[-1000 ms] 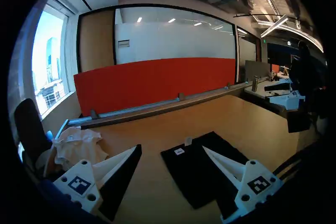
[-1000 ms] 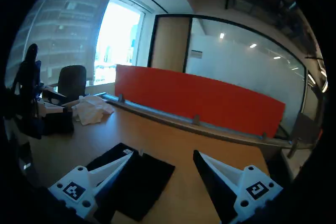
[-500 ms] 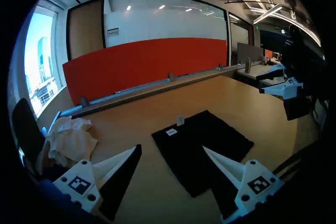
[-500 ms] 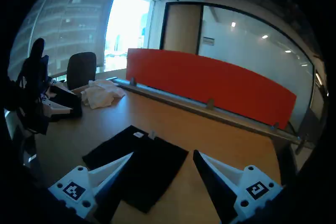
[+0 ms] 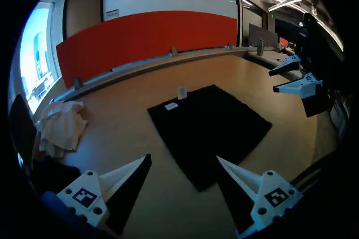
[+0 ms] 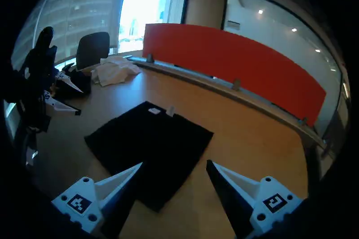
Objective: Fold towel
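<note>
Black towel (image 5: 208, 124) laid flat, likely for first fold; left gripper (image 5: 183, 157) spread, empty, towel just ahead; right gripper (image 6: 175, 163) spread, empty, near corner between fingers, poised to pinch

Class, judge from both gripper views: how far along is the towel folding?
Done: no fold is visible; the black towel lies flat on the table. In hand: nothing; the left gripper and right gripper hover open above it. Left: grasping an edge and making every fold.
</note>
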Action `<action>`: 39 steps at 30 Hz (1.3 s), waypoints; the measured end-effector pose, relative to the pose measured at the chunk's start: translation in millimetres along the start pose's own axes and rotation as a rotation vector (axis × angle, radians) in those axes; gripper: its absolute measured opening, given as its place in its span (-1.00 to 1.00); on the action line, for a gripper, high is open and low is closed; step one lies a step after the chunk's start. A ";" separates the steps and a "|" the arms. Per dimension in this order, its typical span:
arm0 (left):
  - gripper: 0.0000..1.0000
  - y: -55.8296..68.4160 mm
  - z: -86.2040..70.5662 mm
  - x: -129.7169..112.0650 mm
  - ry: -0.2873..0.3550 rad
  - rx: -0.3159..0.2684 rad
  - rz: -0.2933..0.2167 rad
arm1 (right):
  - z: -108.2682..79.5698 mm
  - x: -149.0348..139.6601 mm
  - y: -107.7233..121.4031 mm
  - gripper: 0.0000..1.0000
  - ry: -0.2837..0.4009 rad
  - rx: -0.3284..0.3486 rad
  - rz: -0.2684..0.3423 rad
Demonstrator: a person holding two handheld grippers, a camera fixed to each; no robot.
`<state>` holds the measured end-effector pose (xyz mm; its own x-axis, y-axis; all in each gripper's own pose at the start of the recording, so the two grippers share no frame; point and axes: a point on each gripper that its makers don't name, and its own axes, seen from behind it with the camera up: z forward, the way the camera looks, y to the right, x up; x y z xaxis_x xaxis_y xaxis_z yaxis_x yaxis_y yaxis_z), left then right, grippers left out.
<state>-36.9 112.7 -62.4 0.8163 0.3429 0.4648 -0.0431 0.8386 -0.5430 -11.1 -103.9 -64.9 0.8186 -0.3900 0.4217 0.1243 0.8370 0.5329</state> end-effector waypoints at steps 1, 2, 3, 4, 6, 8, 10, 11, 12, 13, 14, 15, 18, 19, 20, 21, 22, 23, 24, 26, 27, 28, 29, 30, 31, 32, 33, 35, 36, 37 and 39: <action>0.92 1.4 3.0 -5.1 -0.011 -0.005 0.000 | 2.5 -5.5 -1.8 1.00 -0.010 0.006 0.001; 0.92 2.9 6.0 -10.2 -0.023 -0.010 0.001 | 5.0 -10.9 -3.5 1.00 -0.020 0.011 0.003; 0.92 4.4 9.2 -15.5 -0.035 -0.016 0.002 | 7.6 -16.7 -5.7 1.00 -0.031 0.018 0.004; 0.92 5.8 11.9 -19.8 -0.044 -0.020 0.003 | 9.8 -21.7 -7.7 1.00 -0.040 0.023 0.005; 0.92 8.9 17.3 -28.4 -0.064 -0.030 0.007 | 14.1 -31.8 -12.0 1.00 -0.059 0.035 0.008; 0.92 12.2 21.7 -35.5 -0.082 -0.040 0.011 | 17.7 -40.8 -16.0 1.00 -0.076 0.045 0.011; 0.92 16.0 26.1 -42.3 -0.098 -0.052 0.015 | 20.9 -51.1 -20.5 1.00 -0.096 0.056 0.012; 0.92 17.9 28.0 -45.3 -0.106 -0.058 0.016 | 22.2 -56.1 -22.7 1.00 -0.105 0.062 0.012; 0.91 20.1 30.1 -48.8 -0.115 -0.064 0.018 | 23.6 -61.7 -25.0 1.00 -0.116 0.068 0.013; 0.91 22.1 31.8 -51.9 -0.123 -0.070 0.018 | 24.6 -66.7 -27.1 1.00 -0.127 0.074 0.013; 0.91 24.0 33.5 -55.0 -0.132 -0.075 0.019 | 25.7 -71.6 -29.2 1.00 -0.137 0.079 0.014; 0.91 26.3 35.2 -58.4 -0.141 -0.081 0.020 | 26.7 -76.5 -31.0 1.00 -0.146 0.084 0.015; 0.91 32.5 39.0 -67.6 -0.164 -0.098 0.020 | 28.7 -87.6 -34.5 1.00 -0.165 0.092 0.017; 0.91 34.5 39.9 -70.2 -0.172 -0.104 0.021 | 29.0 -90.7 -34.9 0.99 -0.171 0.094 0.017; 0.91 36.6 40.9 -72.9 -0.180 -0.110 0.021 | 29.3 -93.8 -35.4 0.99 -0.177 0.096 0.017; 0.91 38.5 41.9 -75.5 -0.188 -0.116 0.020 | 29.6 -97.0 -35.6 0.98 -0.183 0.097 0.016; 0.91 39.8 42.7 -77.6 -0.195 -0.119 0.019 | 29.7 -99.5 -35.6 0.97 -0.188 0.098 0.014; 0.91 41.1 43.5 -79.6 -0.202 -0.123 0.018 | 29.9 -101.9 -35.6 0.97 -0.193 0.100 0.013; 0.91 42.1 44.3 -81.2 -0.208 -0.125 0.016 | 30.2 -104.3 -35.6 0.97 -0.198 0.101 0.012; 0.91 43.2 45.8 -83.1 -0.215 -0.127 0.013 | 30.7 -107.8 -35.7 0.97 -0.205 0.104 0.012; 0.92 43.8 46.6 -83.9 -0.218 -0.127 0.010 | 31.0 -109.4 -35.8 0.96 -0.209 0.106 0.012; 0.92 44.3 47.4 -84.4 -0.221 -0.128 0.008 | 31.4 -110.5 -35.8 0.95 -0.211 0.107 0.014; 0.92 44.8 48.1 -84.9 -0.223 -0.128 0.006 | 31.8 -111.5 -35.9 0.95 -0.213 0.108 0.015; 0.92 45.1 48.7 -85.1 -0.225 -0.127 0.005 | 32.2 -112.7 -36.0 0.94 -0.216 0.109 0.017; 0.92 45.2 49.2 -85.0 -0.225 -0.125 0.005 | 32.4 -113.8 -36.2 0.93 -0.218 0.111 0.020; 0.92 45.3 49.6 -84.9 -0.224 -0.123 0.004 | 32.7 -114.8 -36.4 0.92 -0.221 0.113 0.023; 0.92 45.3 49.8 -84.9 -0.224 -0.121 0.005 | 32.9 -116.0 -36.7 0.91 -0.224 0.115 0.025; 0.92 45.2 50.0 -85.2 -0.224 -0.118 0.007 | 33.3 -118.2 -37.3 0.88 -0.228 0.120 0.028; 0.91 45.2 50.0 -85.4 -0.225 -0.117 0.009 | 33.5 -119.5 -37.7 0.86 -0.231 0.122 0.030; 0.91 45.2 50.0 -85.8 -0.226 -0.116 0.012 | 33.7 -120.6 -38.0 0.85 -0.233 0.123 0.031; 0.91 45.2 49.9 -86.5 -0.227 -0.113 0.018 | 34.1 -122.9 -38.9 0.82 -0.238 0.128 0.033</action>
<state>-138.2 142.1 -92.2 0.6649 0.4543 0.5929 0.0185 0.7835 -0.6211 -135.7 -101.6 -112.5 0.6645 -0.4552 0.5927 0.0158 0.8015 0.5978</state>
